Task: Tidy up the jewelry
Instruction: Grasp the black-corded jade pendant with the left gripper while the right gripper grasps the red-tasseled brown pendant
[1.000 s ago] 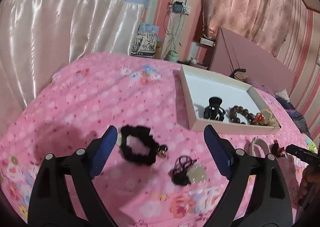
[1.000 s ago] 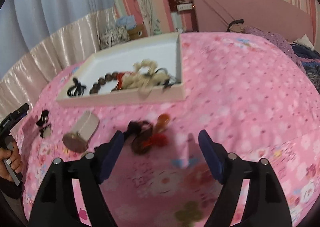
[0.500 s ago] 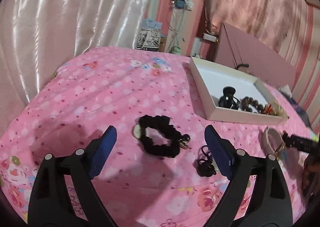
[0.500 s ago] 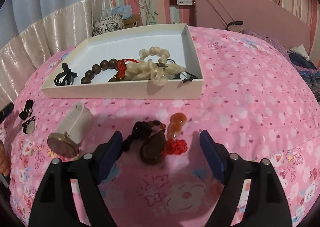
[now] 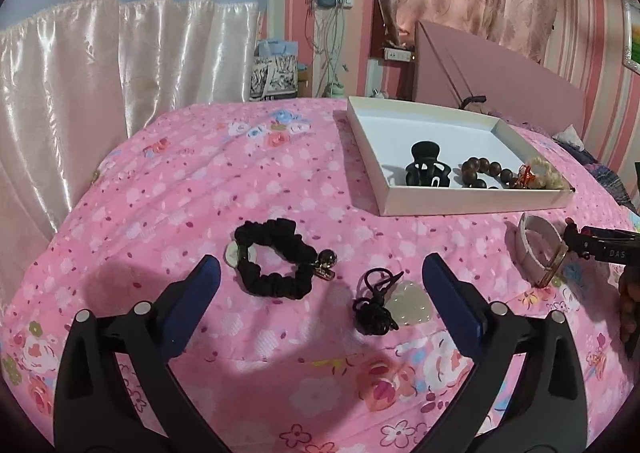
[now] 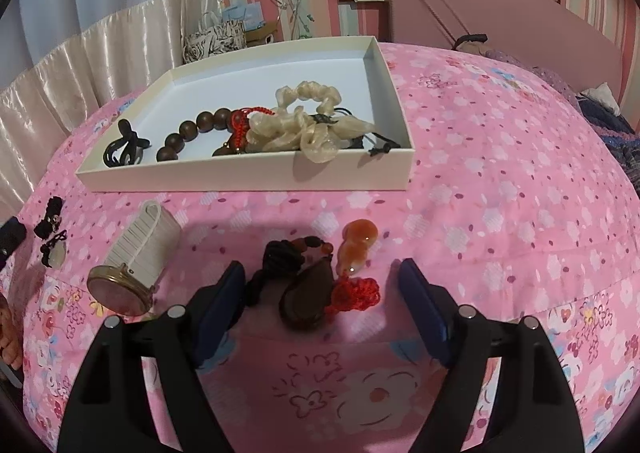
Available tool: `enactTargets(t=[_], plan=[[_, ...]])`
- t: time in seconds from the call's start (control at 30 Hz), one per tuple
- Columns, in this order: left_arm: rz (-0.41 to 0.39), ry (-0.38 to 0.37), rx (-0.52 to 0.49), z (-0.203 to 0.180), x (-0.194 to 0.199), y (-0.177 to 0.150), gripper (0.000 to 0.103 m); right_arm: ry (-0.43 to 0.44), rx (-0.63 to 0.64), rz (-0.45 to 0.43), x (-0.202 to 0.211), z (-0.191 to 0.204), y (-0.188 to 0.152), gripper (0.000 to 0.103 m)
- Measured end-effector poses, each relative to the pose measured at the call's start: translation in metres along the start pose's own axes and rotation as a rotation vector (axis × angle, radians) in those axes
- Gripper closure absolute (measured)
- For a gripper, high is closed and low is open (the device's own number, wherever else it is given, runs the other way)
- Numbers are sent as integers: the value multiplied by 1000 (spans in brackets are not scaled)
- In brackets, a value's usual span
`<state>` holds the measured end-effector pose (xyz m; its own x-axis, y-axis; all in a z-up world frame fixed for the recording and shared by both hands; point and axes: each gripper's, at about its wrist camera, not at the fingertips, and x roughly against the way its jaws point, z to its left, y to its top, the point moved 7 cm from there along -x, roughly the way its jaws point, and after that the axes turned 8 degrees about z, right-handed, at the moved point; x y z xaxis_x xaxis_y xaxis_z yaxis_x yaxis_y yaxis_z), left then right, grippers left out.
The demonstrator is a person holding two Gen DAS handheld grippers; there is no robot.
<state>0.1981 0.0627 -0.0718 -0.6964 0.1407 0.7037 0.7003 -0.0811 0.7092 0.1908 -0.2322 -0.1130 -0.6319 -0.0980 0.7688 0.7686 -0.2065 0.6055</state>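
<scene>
A: Left wrist view, left to right: left gripper (image 5: pixel 320 289) spread wide, holding nothing, hovering over the pink floral bedspread (image 5: pixel 192 189). Black scrunchie (image 5: pixel 276 258) between the fingers, towards the left one; pale heart pendant on black cord (image 5: pixel 390 307) just inside the right finger; white tray (image 5: pixel 384 189) far right, with black claw clip (image 5: pixel 427 165) and wooden bead bracelet (image 5: pixel 482 172) inside.

B: Right wrist view: watch with white strap (image 6: pixel 134 261) near left, tray (image 6: pixel 248 177) far centre. Right gripper (image 6: pixel 320 293) also released, empty, straddling the dark teardrop pendant (image 6: pixel 306 299), which touches the orange gourd charm (image 6: pixel 358 243) and its red knot.

A: Advice for the pickup?

B: Judgement: centre the teardrop pendant between the pads, lower until they brush the fabric, close slowly. The cords may tangle, so lift gently before moving to the tray.
</scene>
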Motion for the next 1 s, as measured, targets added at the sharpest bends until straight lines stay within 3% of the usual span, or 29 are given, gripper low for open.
enactTargets(t=[1.0], plan=[[9, -16, -26, -11, -1, -3, 3, -10, 7, 2, 0, -1, -1, 24]])
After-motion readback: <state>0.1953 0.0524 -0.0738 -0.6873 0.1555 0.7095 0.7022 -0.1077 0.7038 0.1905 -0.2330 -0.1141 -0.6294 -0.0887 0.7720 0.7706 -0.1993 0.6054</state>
